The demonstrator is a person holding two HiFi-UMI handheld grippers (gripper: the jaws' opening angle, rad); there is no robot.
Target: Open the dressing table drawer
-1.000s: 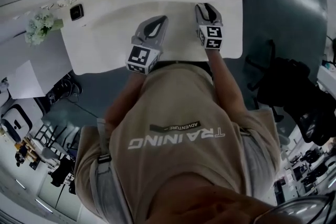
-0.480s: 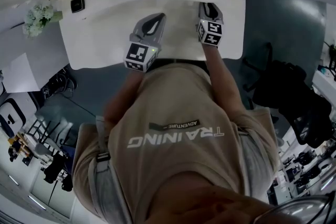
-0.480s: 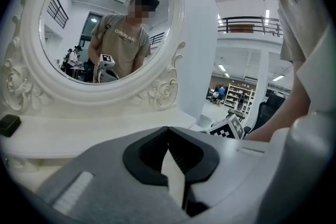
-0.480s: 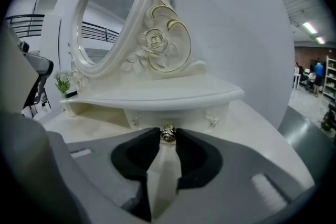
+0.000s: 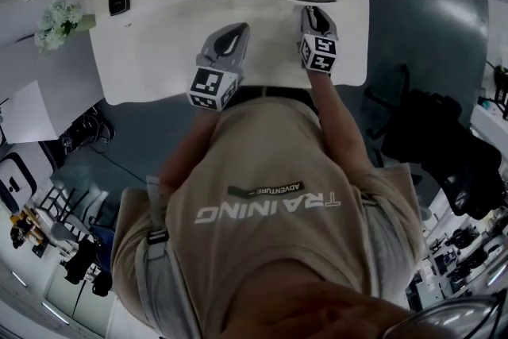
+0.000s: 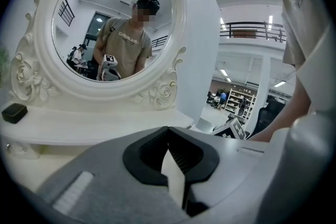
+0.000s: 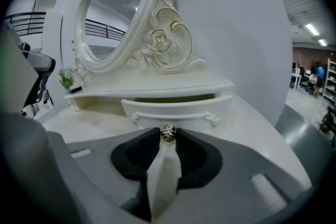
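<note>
The white dressing table (image 5: 159,67) fills the top of the head view. Its small curved drawer (image 7: 178,110) sits under the mirror shelf and stands slightly pulled out, with a dark gap above its front. My right gripper (image 7: 168,137) is shut on the drawer's small metal knob (image 7: 168,132), which shows between the jaw tips. In the head view the right gripper (image 5: 311,12) reaches the drawer (image 5: 309,1) at the table's back right. My left gripper (image 5: 236,31) hovers over the tabletop to its left. Seen in its own view, the left gripper (image 6: 168,131) is shut with nothing in it.
An oval mirror (image 6: 118,18) in an ornate white frame stands on the shelf and reflects the person. A small black box (image 5: 119,2) and a posy of pale flowers (image 5: 55,24) sit at the table's left end. A dark chair (image 5: 429,131) stands right of the table.
A dark gap has appeared over the drawer front, so the drawer has come out a little. The left gripper has drifted slightly over the tabletop.
</note>
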